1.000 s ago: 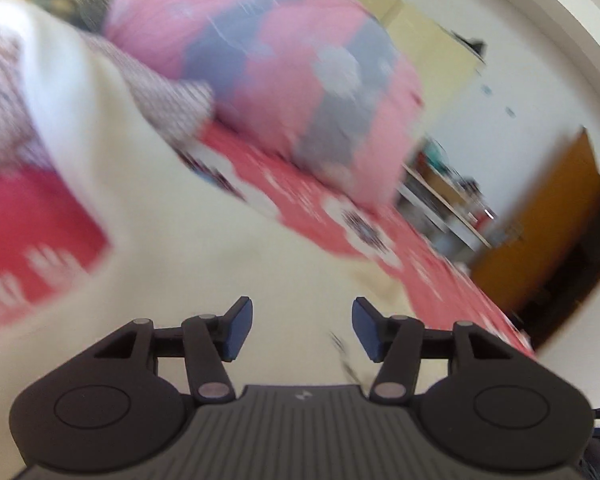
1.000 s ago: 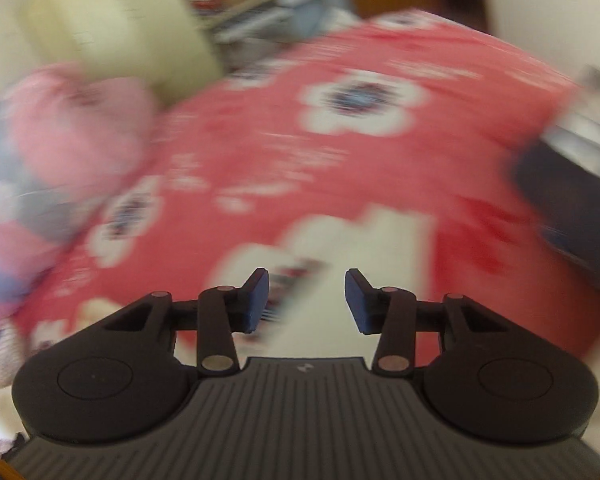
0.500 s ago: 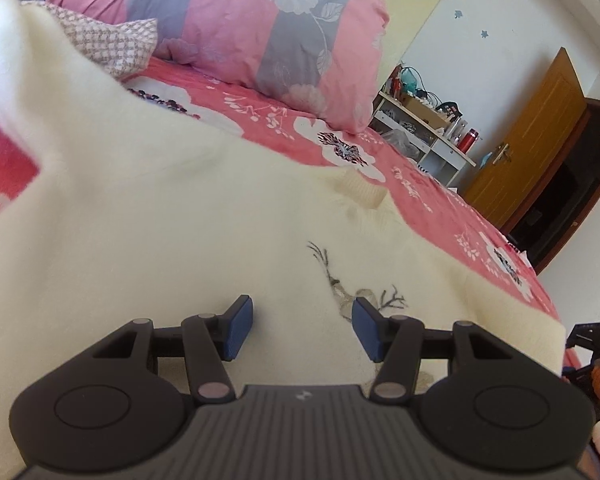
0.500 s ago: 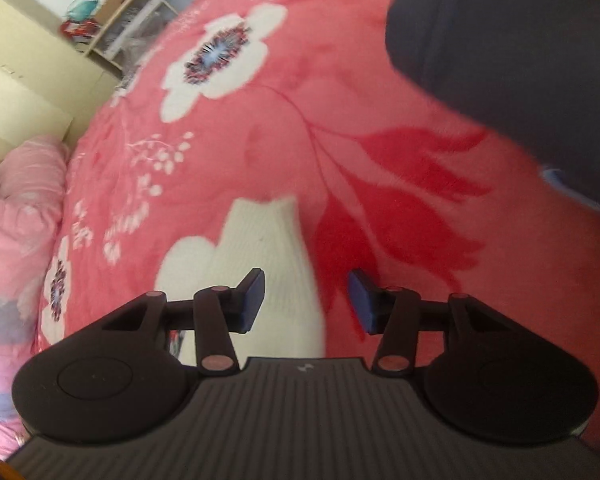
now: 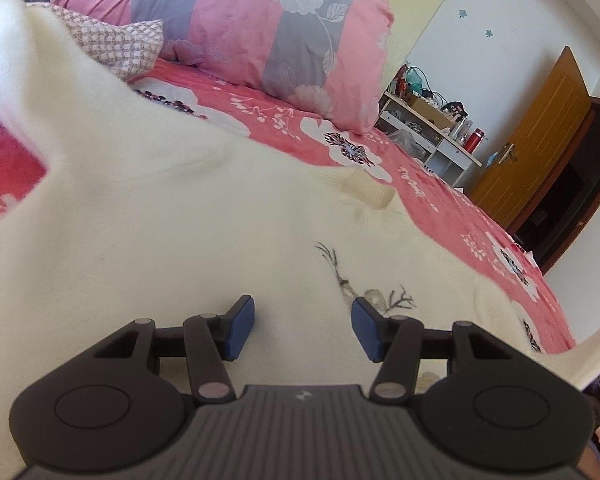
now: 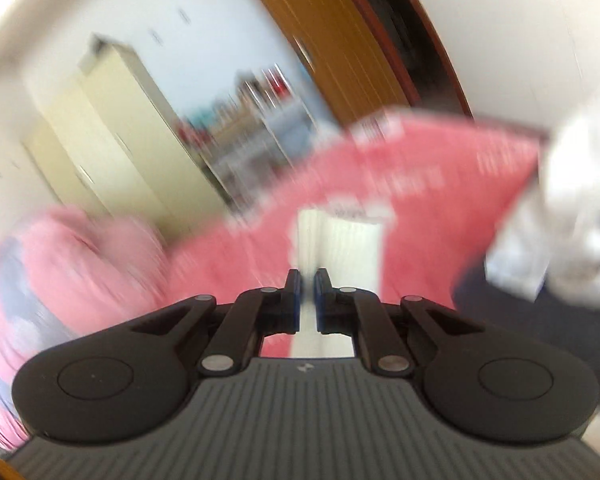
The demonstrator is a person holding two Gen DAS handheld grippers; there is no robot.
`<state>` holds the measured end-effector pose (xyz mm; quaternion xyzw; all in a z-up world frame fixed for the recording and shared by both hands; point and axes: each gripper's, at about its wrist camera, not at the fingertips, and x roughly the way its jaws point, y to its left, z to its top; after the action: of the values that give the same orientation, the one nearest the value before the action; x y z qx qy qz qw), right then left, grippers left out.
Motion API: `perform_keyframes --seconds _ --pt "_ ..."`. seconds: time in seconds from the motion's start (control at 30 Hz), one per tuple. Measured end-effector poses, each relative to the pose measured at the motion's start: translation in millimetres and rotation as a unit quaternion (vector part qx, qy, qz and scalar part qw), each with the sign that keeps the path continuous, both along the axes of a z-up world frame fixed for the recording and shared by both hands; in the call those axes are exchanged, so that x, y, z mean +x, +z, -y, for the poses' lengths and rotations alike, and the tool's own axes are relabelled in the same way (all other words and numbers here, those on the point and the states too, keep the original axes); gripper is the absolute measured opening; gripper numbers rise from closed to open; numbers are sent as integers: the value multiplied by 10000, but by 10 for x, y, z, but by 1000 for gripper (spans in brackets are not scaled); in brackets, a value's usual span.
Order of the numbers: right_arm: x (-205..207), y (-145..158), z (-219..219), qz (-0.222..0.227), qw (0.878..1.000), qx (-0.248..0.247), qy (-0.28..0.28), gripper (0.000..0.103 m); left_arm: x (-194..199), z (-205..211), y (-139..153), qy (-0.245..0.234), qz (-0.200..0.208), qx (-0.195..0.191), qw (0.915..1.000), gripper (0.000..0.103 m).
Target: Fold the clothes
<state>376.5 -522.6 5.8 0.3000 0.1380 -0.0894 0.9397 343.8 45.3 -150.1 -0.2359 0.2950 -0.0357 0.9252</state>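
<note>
On the red floral bed [image 5: 440,184], our left tongs [image 5: 303,326] hover released, touching nothing, just above a cream sweater [image 5: 180,240] that lies spread out across the cover, one sleeve [image 5: 24,68] lifted at the left. Our right tongs [image 6: 307,300] appear clenched on a pale strip of cloth [image 6: 340,240], though the blur in that view keeps us from saying which part of the garment it is. We judge the folding barely begun: the body lies open and unfolded, with sleeves and hem left to bring in.
</note>
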Motion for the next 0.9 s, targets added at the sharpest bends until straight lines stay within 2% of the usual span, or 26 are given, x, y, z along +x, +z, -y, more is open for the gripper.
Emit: perform_keyframes --seconds 0.07,0.17,0.3,0.4,0.47,0.57,0.63,0.7,0.77,0.8,0.83,0.87,0.9 --pt "-184 255 -92 504 9986 -118 68 5 -4 -2 5 -6 -10 14 10000 55" --pt "-271 461 -299 921 9948 -322 292 5 -11 -12 9 -7 -15 2 10000 55" --pt "-137 578 -657 1019 9913 -333 765 5 -43 -119 66 143 -8 -221 9997 54" --pt "7 639 -1063 1077 9850 -265 1322 5 -142 -429 241 548 269 -622 9962 53" --pt "77 714 -1464 1159 9752 -283 1865 5 -236 -653 389 863 543 -768 9918 53" --pt "130 798 -2130 1289 9519 -336 2758 5 -437 -1022 646 1442 1068 -749 9809 53" --pt "122 808 -2611 1362 9306 -397 3376 5 -585 -1252 777 1958 1386 -716 9682 53" --pt "114 687 -3108 1355 9080 -464 3938 5 -705 -1439 875 2407 1642 -522 9552 53" --pt "108 397 -3611 1196 8859 -443 4461 8 -776 -1554 920 2726 1768 -286 9453 54" --pt "129 171 -3883 946 8758 -454 4711 8 -782 -1590 914 2798 1749 -225 9437 54" --pt "168 -102 -4147 430 8667 -470 4947 12 -766 -1616 893 2798 1671 -235 9451 54" --pt "206 -374 -4406 -94 8551 -481 5161 18 -733 -1628 862 2709 1577 -281 9492 54" --pt "239 -647 -4606 -697 8445 -435 5292 20 -698 -1623 828 2591 1495 -332 9536 54"
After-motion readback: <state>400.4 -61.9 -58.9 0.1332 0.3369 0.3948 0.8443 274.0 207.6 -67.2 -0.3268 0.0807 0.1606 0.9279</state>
